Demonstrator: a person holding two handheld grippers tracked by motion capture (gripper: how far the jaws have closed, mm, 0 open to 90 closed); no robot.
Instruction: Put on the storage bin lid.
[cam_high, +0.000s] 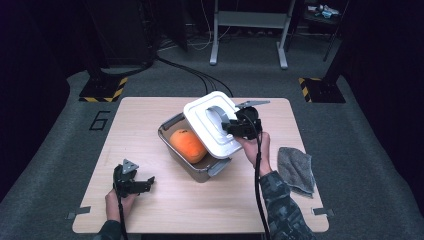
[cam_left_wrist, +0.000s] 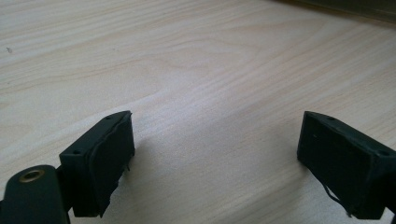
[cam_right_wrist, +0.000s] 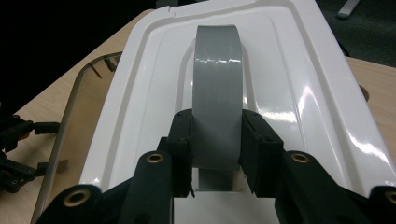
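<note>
High view: right gripper (cam_high: 234, 125) holds the white lid (cam_high: 212, 125) tilted over the container's (cam_high: 172, 145) 2 o'clock corner; an orange fruit (cam_high: 188, 145) lies inside. Left gripper (cam_high: 135, 182) rests at 7 o'clock on the surface (cam_high: 200, 210).

Left gripper view: fingers (cam_left_wrist: 100, 163) spread, nothing between.

Right gripper view: fingers (cam_right_wrist: 184, 149) pinch the lid's grey handle (cam_right_wrist: 218, 93), its long axis running straight ahead toward 12 o'clock.

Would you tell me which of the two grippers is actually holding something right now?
The right gripper: its jaws are closed on the grey handle of the white lid, whereas the left gripper is open over the bare table.
</note>
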